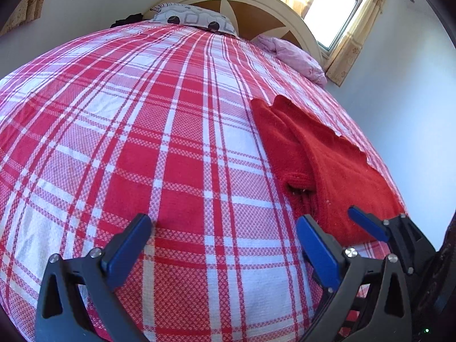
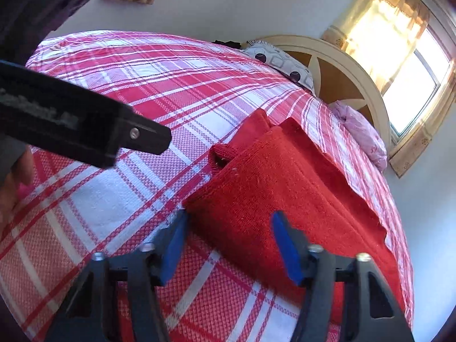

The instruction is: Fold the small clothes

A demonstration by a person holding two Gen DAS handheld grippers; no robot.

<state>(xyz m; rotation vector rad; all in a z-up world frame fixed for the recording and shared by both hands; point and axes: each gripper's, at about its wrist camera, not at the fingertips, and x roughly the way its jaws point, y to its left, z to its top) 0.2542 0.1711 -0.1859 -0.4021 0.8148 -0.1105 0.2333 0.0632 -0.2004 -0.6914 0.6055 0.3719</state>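
Note:
A red knitted garment lies folded on the red and white checked bedspread, near the bed's right side. My left gripper is open and empty over the bedspread, left of the garment's near edge. The right gripper's blue finger shows at that edge. In the right wrist view the garment lies just ahead. My right gripper is open, its jaws standing on either side of the garment's near corner. The left gripper's black body crosses that view at the left.
A patterned pillow and a pink bundled cloth lie at the head of the bed by the arched headboard. A curtained window is at the far right. The bed's right edge meets a pale wall.

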